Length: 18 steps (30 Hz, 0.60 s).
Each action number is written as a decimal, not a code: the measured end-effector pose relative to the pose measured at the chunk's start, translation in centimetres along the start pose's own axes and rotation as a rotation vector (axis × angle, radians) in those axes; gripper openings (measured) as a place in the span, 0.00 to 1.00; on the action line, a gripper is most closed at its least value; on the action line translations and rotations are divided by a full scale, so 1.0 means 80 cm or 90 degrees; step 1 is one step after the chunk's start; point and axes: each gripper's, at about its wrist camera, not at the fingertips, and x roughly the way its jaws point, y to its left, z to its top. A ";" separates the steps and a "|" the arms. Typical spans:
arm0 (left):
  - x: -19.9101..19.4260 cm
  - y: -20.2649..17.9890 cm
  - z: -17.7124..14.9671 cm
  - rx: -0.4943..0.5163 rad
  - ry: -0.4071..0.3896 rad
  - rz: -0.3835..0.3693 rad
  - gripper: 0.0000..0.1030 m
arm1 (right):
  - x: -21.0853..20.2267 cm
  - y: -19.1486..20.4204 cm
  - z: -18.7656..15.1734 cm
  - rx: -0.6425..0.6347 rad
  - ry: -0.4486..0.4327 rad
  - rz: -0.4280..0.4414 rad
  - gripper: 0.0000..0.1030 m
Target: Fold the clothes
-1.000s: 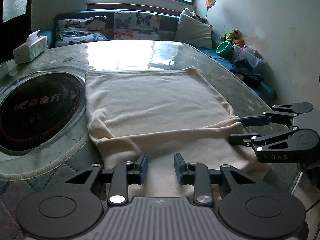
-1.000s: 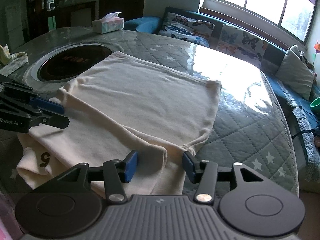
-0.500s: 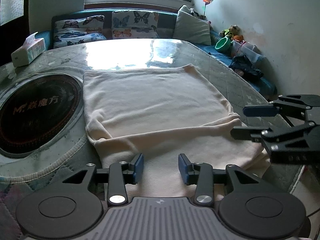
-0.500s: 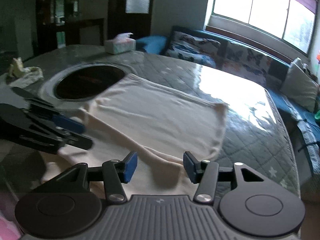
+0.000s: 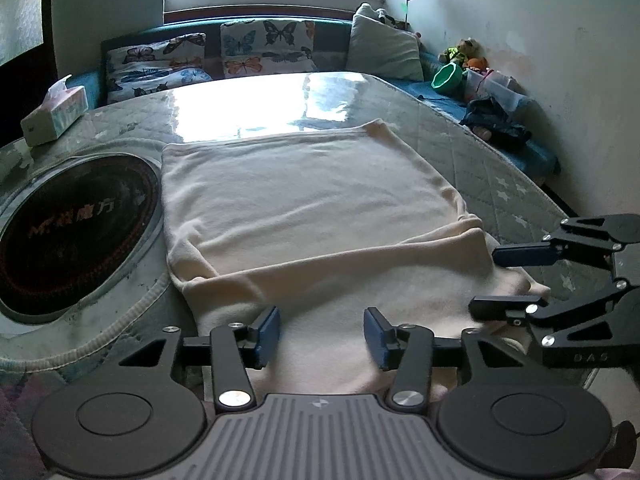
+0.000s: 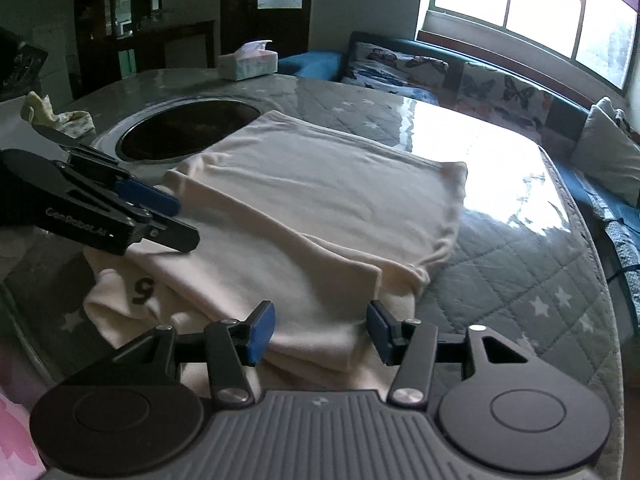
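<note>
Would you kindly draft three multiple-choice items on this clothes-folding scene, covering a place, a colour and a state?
1. Where does the tissue box stand?
A. on the table's far left, beyond the dark round inset
B. on the garment
C. on the bench

2. What colour is the garment?
A. navy
B. cream
C. red

3. How do the left gripper pads stand?
A. clamped on the cloth
B. apart, nothing pinched
C. gripping the tissue box

Answers:
1 A: it sits past the round inset.
2 B: the cloth is pale cream in both views.
3 B: the jaws are opening, with cloth lying below them unpinched.
</note>
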 end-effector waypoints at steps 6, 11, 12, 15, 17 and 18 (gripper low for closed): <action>0.001 -0.003 0.000 0.006 0.001 0.006 0.52 | -0.010 -0.003 0.004 0.001 -0.019 -0.004 0.50; 0.003 -0.005 0.000 0.013 0.002 0.011 0.54 | -0.011 0.002 0.017 0.006 -0.051 0.010 0.49; 0.003 -0.006 0.000 0.015 0.002 0.012 0.54 | -0.009 0.004 0.018 0.004 -0.054 0.014 0.49; 0.004 -0.008 0.000 0.019 0.002 0.014 0.55 | 0.004 0.008 0.021 -0.002 -0.052 0.024 0.48; 0.004 -0.008 0.000 0.020 0.002 0.014 0.56 | 0.014 0.007 0.021 -0.003 -0.046 0.024 0.48; 0.004 -0.008 0.000 0.021 0.002 0.014 0.56 | 0.018 0.007 0.021 -0.003 -0.042 0.024 0.48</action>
